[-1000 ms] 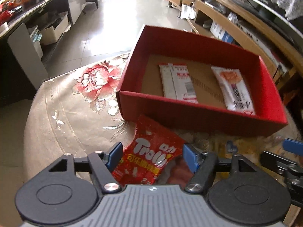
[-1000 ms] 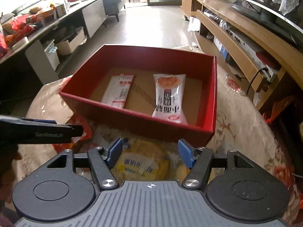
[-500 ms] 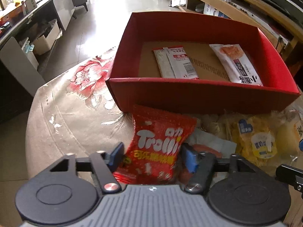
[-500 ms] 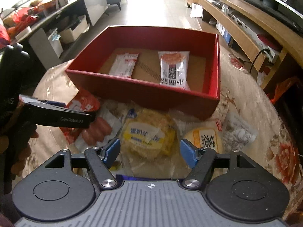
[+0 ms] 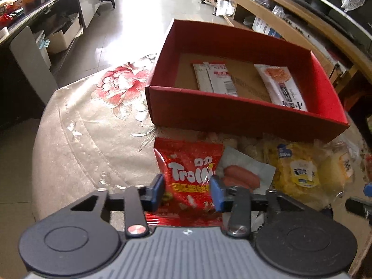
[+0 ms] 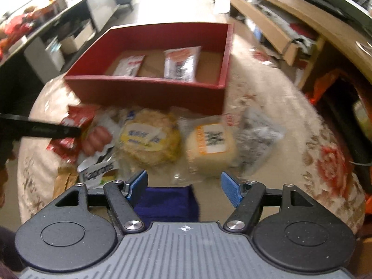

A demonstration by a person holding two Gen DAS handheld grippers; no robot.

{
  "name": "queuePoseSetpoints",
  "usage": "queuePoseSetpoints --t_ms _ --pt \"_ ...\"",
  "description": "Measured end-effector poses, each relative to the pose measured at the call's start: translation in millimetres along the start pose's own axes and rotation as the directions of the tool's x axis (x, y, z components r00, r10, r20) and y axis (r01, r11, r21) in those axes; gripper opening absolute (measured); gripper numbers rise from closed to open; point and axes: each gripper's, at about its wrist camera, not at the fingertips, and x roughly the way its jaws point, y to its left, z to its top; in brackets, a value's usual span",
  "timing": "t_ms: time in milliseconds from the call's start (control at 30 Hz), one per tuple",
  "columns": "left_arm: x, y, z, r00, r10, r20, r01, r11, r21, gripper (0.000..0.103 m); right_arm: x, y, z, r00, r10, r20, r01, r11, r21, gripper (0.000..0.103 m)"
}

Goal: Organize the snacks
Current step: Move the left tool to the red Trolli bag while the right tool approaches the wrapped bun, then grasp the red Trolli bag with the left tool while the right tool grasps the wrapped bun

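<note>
My left gripper (image 5: 187, 186) is shut on the lower part of a red Trolli candy bag (image 5: 188, 160), which lies on the table just in front of the red box (image 5: 244, 118). In the box lie a white-and-red packet (image 5: 215, 79) and a white packet with an orange picture (image 5: 282, 86). My right gripper (image 6: 183, 186) is open with nothing between its pads, above the near side of the snack pile. Just ahead of it lie a pale bread pack (image 6: 209, 144) and a yellow cake pack (image 6: 151, 137). The left gripper's finger shows as a black bar (image 6: 41, 130).
A sausage pack (image 5: 241, 176) lies right of the candy bag. A grey speckled packet (image 6: 255, 137) and a Kaprons pack (image 6: 97, 174) lie in the pile. A dark blue thing (image 6: 166, 200) sits under the right gripper. The round floral tablecloth (image 5: 93, 127) drops off at the left; wooden shelves (image 6: 279, 34) stand to the right.
The left jaws have closed onto the Trolli bag. The right gripper has drawn back from the box, bringing more of the snack pile into view, and its jaws stand slightly wider.
</note>
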Motion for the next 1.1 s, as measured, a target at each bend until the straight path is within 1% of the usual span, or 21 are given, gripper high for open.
queuePoseSetpoints --t_ms 67,167,233,300,367,467,500,533,567,633,700,733,767,833,867,933,967,1000,1033,1067,1100 --pt "-2 2 0 1.0 -0.011 0.0 0.011 1.0 -0.01 0.042 -3 -11 2 1.0 -0.011 0.014 0.011 0.999 0.036 0.076" --pt "4 0 -2 1.0 0.01 -0.013 -0.01 1.0 0.0 0.042 -3 -27 6 0.999 -0.027 0.023 0.024 0.995 0.097 0.076" --pt "10 0 -1 0.999 0.028 -0.024 -0.029 1.0 -0.006 0.042 1 -32 9 0.999 -0.04 0.016 0.037 0.992 0.117 0.076" --pt "14 1 1 0.999 0.029 -0.029 -0.03 0.999 -0.028 0.044 7 -33 13 0.999 -0.05 0.01 0.049 0.992 0.12 0.076" --pt "16 1 3 0.999 0.031 -0.031 -0.032 0.998 -0.044 0.052 13 -34 19 0.999 -0.053 -0.003 0.053 0.99 0.131 0.079" --pt "22 4 4 0.999 0.035 -0.039 -0.037 0.997 -0.067 0.062 25 -34 28 0.999 -0.043 -0.022 0.046 0.987 0.152 0.08" --pt "23 4 4 0.999 0.034 -0.039 -0.037 0.997 -0.071 0.063 28 -33 30 0.999 -0.038 -0.02 0.041 0.988 0.146 0.082" --pt "24 5 5 0.999 0.034 -0.039 -0.037 0.996 -0.075 0.065 30 -32 33 0.999 -0.037 -0.02 0.039 0.99 0.138 0.089" --pt "24 6 4 0.999 0.034 -0.038 -0.037 0.996 -0.077 0.067 33 -29 35 0.999 -0.039 -0.032 0.042 0.992 0.123 0.091" --pt "26 7 4 0.998 0.04 -0.038 -0.043 0.996 -0.08 0.071 41 -27 37 0.998 -0.045 -0.051 0.05 0.995 0.09 0.091" --pt "28 7 4 0.998 0.049 -0.036 -0.052 0.995 -0.088 0.075 54 -25 38 0.995 -0.049 -0.088 0.055 0.995 0.078 0.092" --pt "29 7 4 0.998 0.052 -0.035 -0.055 0.994 -0.091 0.077 61 -25 37 0.993 -0.061 -0.106 0.07 0.995 0.075 0.093" --pt "30 7 4 0.998 0.054 -0.032 -0.057 0.994 -0.091 0.079 65 -23 37 0.989 -0.095 -0.113 0.102 0.993 0.058 0.093" --pt "32 6 4 0.998 0.06 -0.026 -0.062 0.994 -0.086 0.081 68 -18 38 0.985 -0.139 -0.098 0.142 0.99 0.021 0.091" --pt "33 6 4 0.998 0.067 -0.02 -0.068 0.994 -0.083 0.084 69 -17 38 0.984 -0.149 -0.096 0.151 0.988 0.016 0.09" --pt "34 6 4 0.997 0.071 -0.018 -0.072 0.994 -0.086 0.082 67 -16 37 0.983 -0.157 -0.093 0.158 0.987 0.004 0.086" --pt "33 8 4 0.998 0.063 -0.02 -0.064 0.993 -0.099 0.074 66 -16 37 0.983 -0.159 -0.094 0.16 0.987 0.001 0.083" --pt "31 8 5 0.998 0.052 -0.021 -0.054 0.993 -0.108 0.068 64 -16 36 0.981 -0.171 -0.092 0.171 0.985 -0.006 0.073" --pt "28 8 4 0.999 0.041 -0.021 -0.043 0.993 -0.11 0.056 61 -16 35 0.978 -0.189 -0.085 0.188 0.982 -0.016 0.067" --pt "25 8 4 0.999 0.04 -0.022 -0.042 0.994 -0.104 0.051 58 -17 34 0.979 -0.19 -0.081 0.189 0.982 -0.017 0.067" --pt "23 7 3 0.999 0.042 -0.022 -0.044 0.994 -0.101 0.05 55 -20 32 0.982 -0.167 -0.086 0.167 0.986 -0.001 0.066"
